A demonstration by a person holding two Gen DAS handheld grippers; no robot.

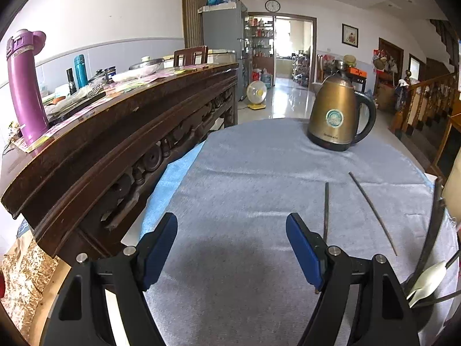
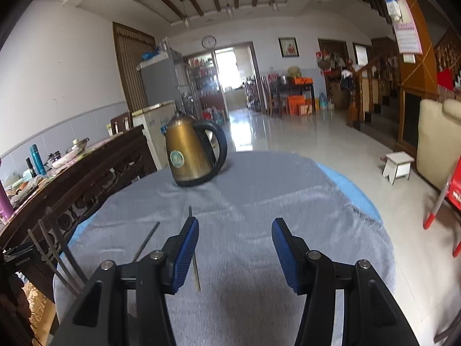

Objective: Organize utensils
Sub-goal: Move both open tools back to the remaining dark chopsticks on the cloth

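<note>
Grey cloth (image 1: 245, 187) covers the counter. Two thin chopsticks (image 1: 371, 210) lie just right of the left fingers (image 1: 232, 248). Both fingers are released, empty. Chopsticks look light, stiff, slippery; pinch mid-stick.

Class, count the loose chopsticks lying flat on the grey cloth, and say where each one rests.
2. One chopstick lies just beyond the left tool's right finger; the other chopstick lies slanted further right. More utensils may sit hidden at the frame's edge.
</note>
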